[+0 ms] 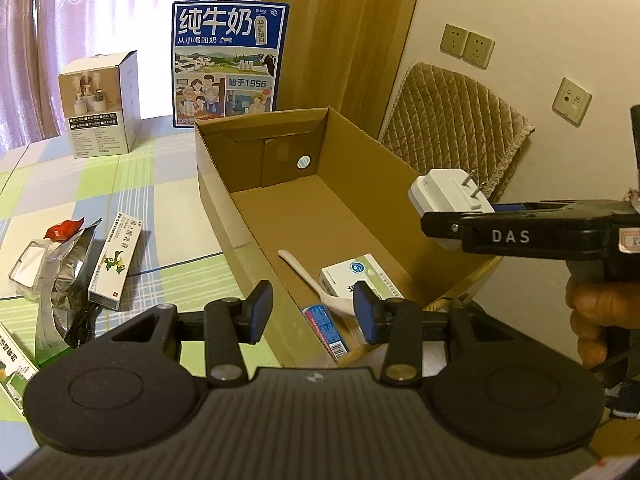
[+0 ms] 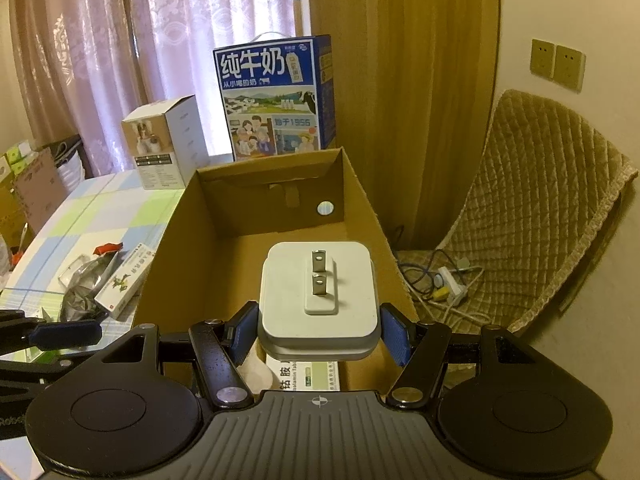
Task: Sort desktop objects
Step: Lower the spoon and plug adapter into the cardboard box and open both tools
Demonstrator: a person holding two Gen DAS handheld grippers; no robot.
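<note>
Black tongs [image 1: 308,308] with blue pads [image 2: 394,338], silver screws, white "DAS" lettering.

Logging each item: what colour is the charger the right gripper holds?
White charger with metal prongs, clearest in the right wrist view.

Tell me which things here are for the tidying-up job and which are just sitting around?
For the job:
- white plug, pinched in the right gripper
- cardboard box
- spoon and medicine box inside it
- green-striped box and foil bags, waiting on the table

Just sitting around:
- milk carton
- quilted chair
- wall sockets
</note>
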